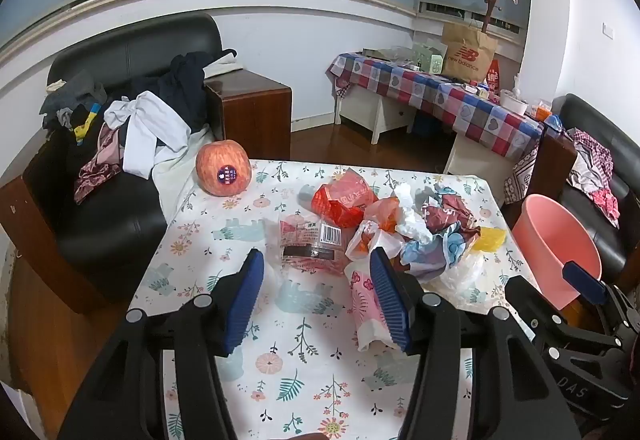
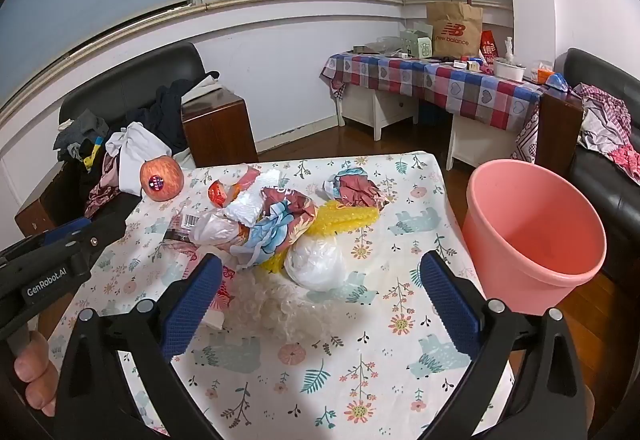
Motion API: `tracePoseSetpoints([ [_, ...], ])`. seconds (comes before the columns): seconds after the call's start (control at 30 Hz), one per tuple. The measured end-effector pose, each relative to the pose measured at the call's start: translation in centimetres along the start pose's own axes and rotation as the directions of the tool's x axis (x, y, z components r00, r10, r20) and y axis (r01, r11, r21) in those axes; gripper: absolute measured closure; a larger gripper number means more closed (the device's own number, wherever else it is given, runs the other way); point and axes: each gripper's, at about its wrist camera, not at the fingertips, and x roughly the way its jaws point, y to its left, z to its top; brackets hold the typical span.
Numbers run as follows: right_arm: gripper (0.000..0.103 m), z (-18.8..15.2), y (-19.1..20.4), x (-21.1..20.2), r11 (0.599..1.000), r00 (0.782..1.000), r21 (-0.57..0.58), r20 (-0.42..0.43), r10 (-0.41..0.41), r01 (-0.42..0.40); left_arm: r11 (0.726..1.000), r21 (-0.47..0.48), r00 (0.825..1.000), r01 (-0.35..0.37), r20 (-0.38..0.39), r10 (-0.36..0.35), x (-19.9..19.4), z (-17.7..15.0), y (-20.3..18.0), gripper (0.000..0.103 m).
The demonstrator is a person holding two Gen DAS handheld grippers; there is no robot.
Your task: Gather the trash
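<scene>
A heap of crumpled wrappers and plastic bags (image 1: 420, 232) lies on the floral tablecloth (image 1: 304, 360); in the right wrist view the heap (image 2: 272, 228) has a white bag ball (image 2: 316, 264) and yellow plastic (image 2: 348, 218) at its near side. A clear packet with a barcode (image 1: 312, 244) lies flat beside it. A pink bin (image 2: 532, 228) stands off the table's right edge, also in the left wrist view (image 1: 556, 244). My left gripper (image 1: 316, 296) is open and empty, just short of the packet. My right gripper (image 2: 320, 304) is open and empty over crinkled clear plastic (image 2: 276, 304).
A red apple (image 1: 223, 168) sits at the table's far left corner. A black sofa with clothes (image 1: 120, 128) stands left of the table. A checked-cloth side table (image 1: 432, 92) with a paper bag stands at the back, and another black sofa (image 2: 608, 144) stands behind the bin.
</scene>
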Motion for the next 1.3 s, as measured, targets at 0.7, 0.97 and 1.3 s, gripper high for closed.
tracePoseSetpoints([
  [0.7,0.003,-0.13,0.25,-0.07,1.000,1.000,-0.002,-0.002,0.010,-0.010,1.000,0.000,1.000,0.000,-0.002,0.000,0.01,0.00,0.00,0.048],
  [0.97,0.003,-0.05,0.17,-0.07,1.000,1.000,-0.004,-0.002,0.010,-0.010,1.000,0.000,1.000,0.001,-0.002,-0.001,0.01,0.01,-0.01,0.048],
  [1.3,0.003,-0.03,0.07,0.07,1.000,1.000,-0.003,0.000,0.011,-0.011,1.000,-0.002,1.000,0.002,-0.003,-0.002,0.02,0.00,0.01,0.048],
])
